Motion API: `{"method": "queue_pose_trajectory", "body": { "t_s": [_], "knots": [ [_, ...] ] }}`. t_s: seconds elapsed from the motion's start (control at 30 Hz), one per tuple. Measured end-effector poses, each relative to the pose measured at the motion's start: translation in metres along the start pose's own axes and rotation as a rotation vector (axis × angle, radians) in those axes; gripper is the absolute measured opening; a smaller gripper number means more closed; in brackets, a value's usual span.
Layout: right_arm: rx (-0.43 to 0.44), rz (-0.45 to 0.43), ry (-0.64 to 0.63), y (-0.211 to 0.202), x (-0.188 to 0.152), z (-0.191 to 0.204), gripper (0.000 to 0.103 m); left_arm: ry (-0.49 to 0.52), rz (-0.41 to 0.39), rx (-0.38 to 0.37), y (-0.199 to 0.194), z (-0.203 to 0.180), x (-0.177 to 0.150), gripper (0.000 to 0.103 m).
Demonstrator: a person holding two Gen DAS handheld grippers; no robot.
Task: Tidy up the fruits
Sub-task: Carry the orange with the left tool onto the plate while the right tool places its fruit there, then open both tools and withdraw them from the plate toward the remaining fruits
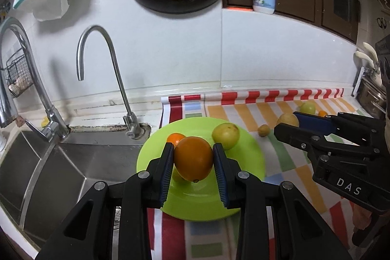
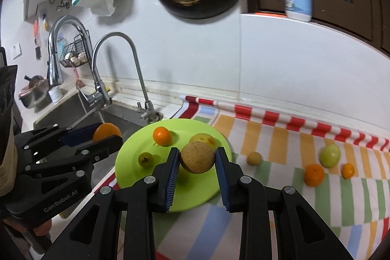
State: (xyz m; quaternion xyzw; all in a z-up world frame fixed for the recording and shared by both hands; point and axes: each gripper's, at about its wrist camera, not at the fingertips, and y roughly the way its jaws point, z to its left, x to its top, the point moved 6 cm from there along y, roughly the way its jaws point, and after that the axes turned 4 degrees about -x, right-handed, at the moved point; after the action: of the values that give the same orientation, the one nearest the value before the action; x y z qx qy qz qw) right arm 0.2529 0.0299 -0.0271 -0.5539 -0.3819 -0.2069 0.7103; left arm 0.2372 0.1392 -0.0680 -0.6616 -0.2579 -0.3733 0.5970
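Orange fruit: we hold the large orange (image 1: 193, 158) clamped between the jaws of the left gripper (image 1: 193, 162), at lower centre of the left wrist view, raised over the near half of the plate.
Brown fruit: our right gripper (image 2: 197, 160) has its jaws closed on a round brown fruit (image 2: 197, 157), at lower centre of the right wrist view, also raised over the plate.
Green plate: the lime plate (image 1: 246, 162) sits on the striped cloth (image 2: 304, 201) at the desk edge beside the sink (image 1: 48, 162); it lies straight ahead of and below both pairs of jaws.
Already on plate: a small mandarin (image 2: 162, 135), a yellow-green fruit (image 1: 225, 135) and a small green fruit (image 2: 145, 159).
Deciding relation: we judge the left hand nearer, its orange hanging above bare plate at centre; the brown fruit hangs over the plate's right half, close to the yellow-green fruit.
Axis: the orange's longer axis runs roughly up and down the frame, stem end toward us, so it may roll on release.
Still out: a small brown fruit (image 2: 254, 158), a green apple (image 2: 330, 155) and two mandarins (image 2: 314, 174) lie on the cloth at right, well apart from the plate.
Next: we expect to lower and release over free spots.
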Motion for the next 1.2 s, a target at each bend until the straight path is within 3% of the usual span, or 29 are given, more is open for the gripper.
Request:
{"method": "queue_pose_trajectory", "body": {
  "t_s": [0.63, 0.9, 1.1, 1.2],
  "knots": [
    [0.066, 0.094, -0.057, 0.092, 0.0, 0.025, 0.031, -0.052, 0.098, -0.011, 0.083, 0.041, -0.01, 0.033],
    [0.049, 0.082, -0.046, 0.091, 0.002, 0.018, 0.041, -0.057, 0.075, 0.014, 0.075, 0.042, -0.006, 0.038],
    [0.022, 0.057, -0.016, 0.067, 0.002, 0.008, 0.041, -0.047, 0.047, 0.02, 0.052, 0.031, -0.003, 0.041],
    [0.008, 0.043, -0.006, 0.053, 0.001, 0.004, 0.048, -0.048, 0.038, 0.009, 0.039, 0.023, -0.003, 0.042]
  ]
}}
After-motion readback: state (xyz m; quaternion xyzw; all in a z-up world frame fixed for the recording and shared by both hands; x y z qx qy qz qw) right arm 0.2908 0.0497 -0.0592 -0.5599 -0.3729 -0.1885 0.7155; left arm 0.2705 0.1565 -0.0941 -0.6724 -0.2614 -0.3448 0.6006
